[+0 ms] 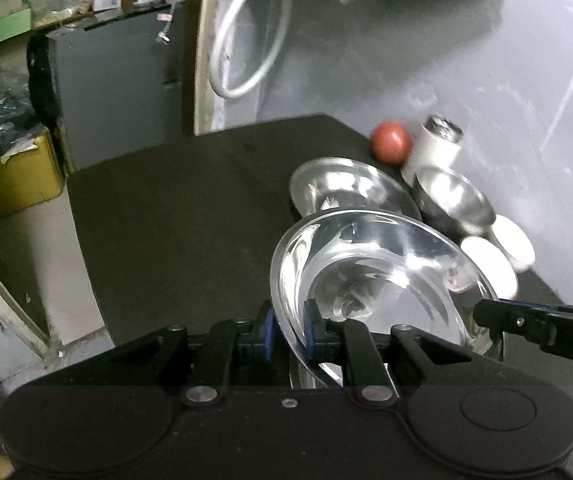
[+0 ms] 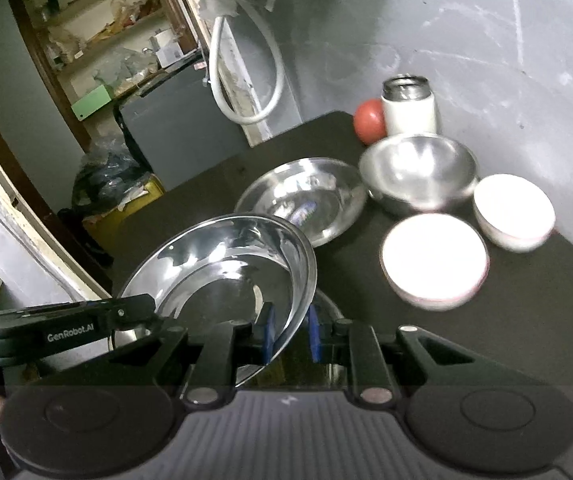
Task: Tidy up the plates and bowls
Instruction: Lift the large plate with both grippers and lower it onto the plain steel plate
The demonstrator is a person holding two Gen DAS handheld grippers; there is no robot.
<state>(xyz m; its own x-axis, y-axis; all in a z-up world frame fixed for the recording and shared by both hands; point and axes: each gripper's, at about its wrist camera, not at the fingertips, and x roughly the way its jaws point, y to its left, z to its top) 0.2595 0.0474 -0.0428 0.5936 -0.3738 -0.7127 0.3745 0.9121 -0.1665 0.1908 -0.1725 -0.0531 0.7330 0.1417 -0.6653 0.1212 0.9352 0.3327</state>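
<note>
A shiny steel plate [image 1: 374, 276] hangs tilted above the dark table [image 1: 186, 220]. My left gripper [image 1: 288, 332] is shut on its near rim. In the right wrist view the same steel plate [image 2: 222, 272] has its right rim pinched by my right gripper [image 2: 290, 332]. A second steel plate [image 2: 306, 200] lies flat further back. Beside it stand a steel bowl [image 2: 418, 172] and two white bowls [image 2: 434, 260] [image 2: 514, 210]. The rim of another steel dish shows just under the held plate.
A red ball [image 2: 368, 120] and a white flask [image 2: 408, 106] stand at the table's far corner against the grey wall. Left of the table are a yellow box [image 1: 10, 176], a grey cabinet [image 1: 114, 80] and a white hose [image 1: 246, 32].
</note>
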